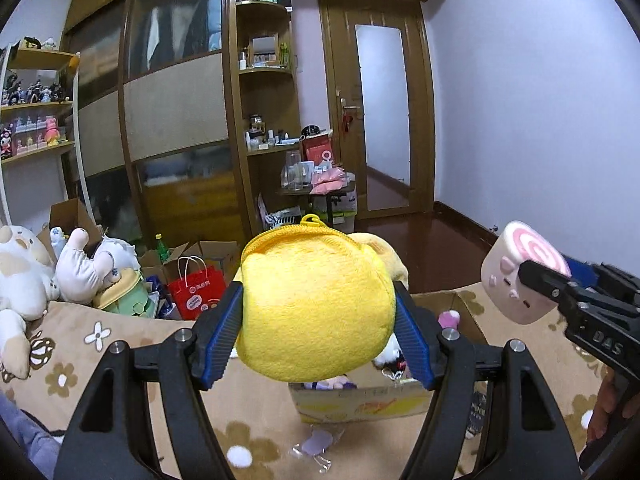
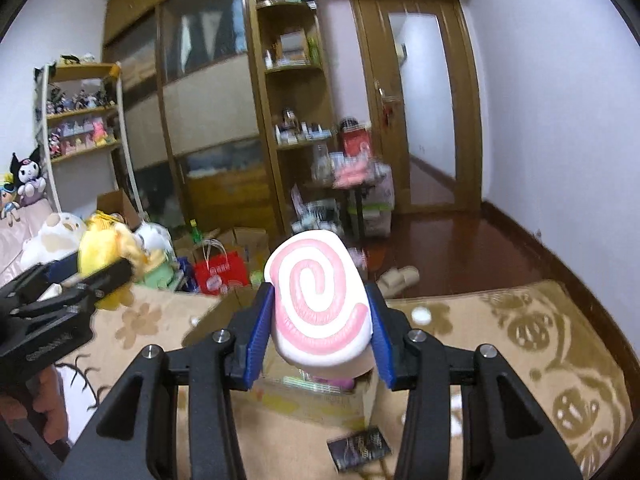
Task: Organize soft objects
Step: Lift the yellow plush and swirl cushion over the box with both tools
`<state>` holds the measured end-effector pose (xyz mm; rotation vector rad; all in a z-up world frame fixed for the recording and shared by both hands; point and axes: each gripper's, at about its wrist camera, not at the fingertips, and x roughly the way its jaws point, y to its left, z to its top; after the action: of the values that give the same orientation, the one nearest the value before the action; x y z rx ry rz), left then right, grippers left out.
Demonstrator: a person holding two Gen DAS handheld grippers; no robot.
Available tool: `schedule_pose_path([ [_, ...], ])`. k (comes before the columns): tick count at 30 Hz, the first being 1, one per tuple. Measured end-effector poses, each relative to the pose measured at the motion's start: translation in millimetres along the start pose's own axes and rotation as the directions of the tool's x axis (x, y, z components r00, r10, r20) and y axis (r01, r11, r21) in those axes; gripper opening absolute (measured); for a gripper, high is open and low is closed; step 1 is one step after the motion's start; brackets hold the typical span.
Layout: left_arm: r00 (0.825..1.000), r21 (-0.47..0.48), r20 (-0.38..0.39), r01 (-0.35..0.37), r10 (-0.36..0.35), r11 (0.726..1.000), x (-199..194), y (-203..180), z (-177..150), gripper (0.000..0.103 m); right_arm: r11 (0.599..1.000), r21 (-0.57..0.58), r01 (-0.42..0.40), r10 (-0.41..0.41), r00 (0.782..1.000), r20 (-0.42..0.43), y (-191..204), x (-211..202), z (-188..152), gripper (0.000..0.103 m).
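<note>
My left gripper [image 1: 318, 312] is shut on a round yellow plush pouch [image 1: 316, 304] with a zipper and loop on top, held above an open cardboard box [image 1: 360, 400] on the bed. My right gripper [image 2: 318, 320] is shut on a white soft roll toy with a pink swirl [image 2: 316, 304], held above the same box [image 2: 312, 400]. In the left wrist view the roll toy [image 1: 520, 272] and right gripper [image 1: 536, 280] show at the right. In the right wrist view the left gripper [image 2: 100, 276] with the yellow plush [image 2: 104, 252] shows at the left.
The bed has a beige flowered blanket [image 1: 120, 360]. Several plush toys [image 1: 24, 276] lie at the bed's left end. A red paper bag [image 1: 196, 292] and cardboard boxes stand on the floor by the wardrobe [image 1: 172, 100]. A dark packet [image 2: 360, 448] lies on the blanket. Slippers [image 2: 400, 278] lie on the floor.
</note>
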<state>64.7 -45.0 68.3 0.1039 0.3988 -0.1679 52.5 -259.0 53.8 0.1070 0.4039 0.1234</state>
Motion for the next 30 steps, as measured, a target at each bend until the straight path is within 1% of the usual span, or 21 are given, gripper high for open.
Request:
schedule_pose_path([
  [3,1.000,-0.004,0.001,0.005,-0.005,1.000,10.4,-3.5,11.5,0.070,0.999,-0.032,-0.013,0.014,0.999,0.039,6.3,1.1,14.7,0.047],
  [5,1.000,0.000,0.001,0.021,-0.021,1.000,15.9,-5.7,16.6,0.070,0.999,-0.042,-0.022,0.024,0.999,0.047,7.9,5.3,22.0,0.048],
  [10,0.999,0.009,-0.005,0.052,-0.051,0.999,27.4,-10.2,20.7,0.070,0.999,-0.051,-0.017,0.020,0.999,0.050,6.4,20.1,27.6,0.048],
  [18,0.997,-0.018,-0.018,0.075,-0.076,0.997,52.6,-9.8,5.3,0.071,0.999,-0.024,-0.025,0.025,1.000,-0.006,-1.9,52.2,6.5,0.048],
  [21,0.996,-0.020,-0.037,0.083,-0.084,0.996,64.3,-8.2,-2.9,0.072,0.999,-0.021,-0.032,0.032,0.999,-0.028,-3.1,64.8,-0.4,0.048],
  [25,0.995,-0.008,-0.058,0.076,-0.077,0.997,79.0,-10.5,-11.3,0.072,0.999,-0.017,-0.042,0.041,0.998,-0.055,-5.4,78.5,-10.2,0.049],
  [30,0.991,-0.007,-0.111,0.079,-0.079,0.997,99.9,-10.0,-26.8,0.073,0.998,-0.058,-0.037,0.031,0.994,-0.105,-3.4,95.4,-23.9,0.050],
])
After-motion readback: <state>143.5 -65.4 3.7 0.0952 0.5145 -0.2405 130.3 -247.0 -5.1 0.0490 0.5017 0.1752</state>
